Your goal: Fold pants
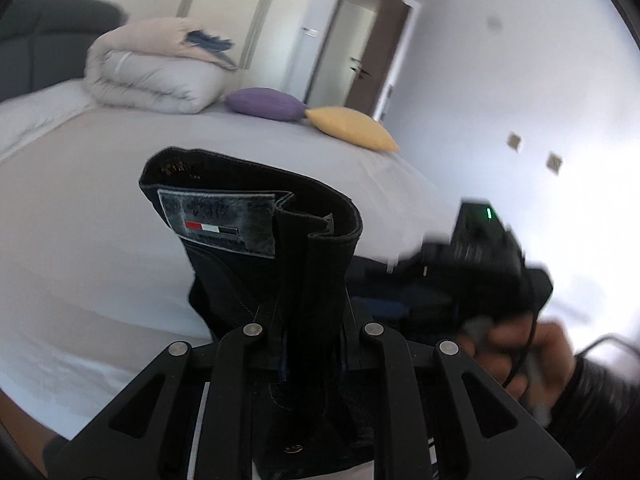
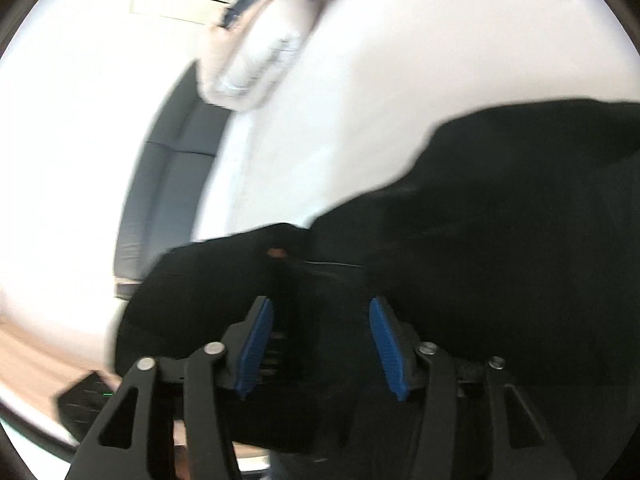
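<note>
Left gripper (image 1: 310, 344) clamps the black pants (image 1: 256, 220) at the waistband, raised above the bed (image 1: 80, 208); right gripper (image 2: 322, 340) stands open, gripping nothing, so the unsupported cloth may sag and skew the fold.

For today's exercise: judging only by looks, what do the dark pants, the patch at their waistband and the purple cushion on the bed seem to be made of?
Pants: dark, matte woven cloth, probably denim; stitched seams and a stiff waistband fold suggest it.
Patch: grey, mottled, slightly glossy, stitched on; looks like leather or an imitation.
Purple cushion: soft fabric with a faint sheen and gathered creases; exact fibre unclear.
</note>
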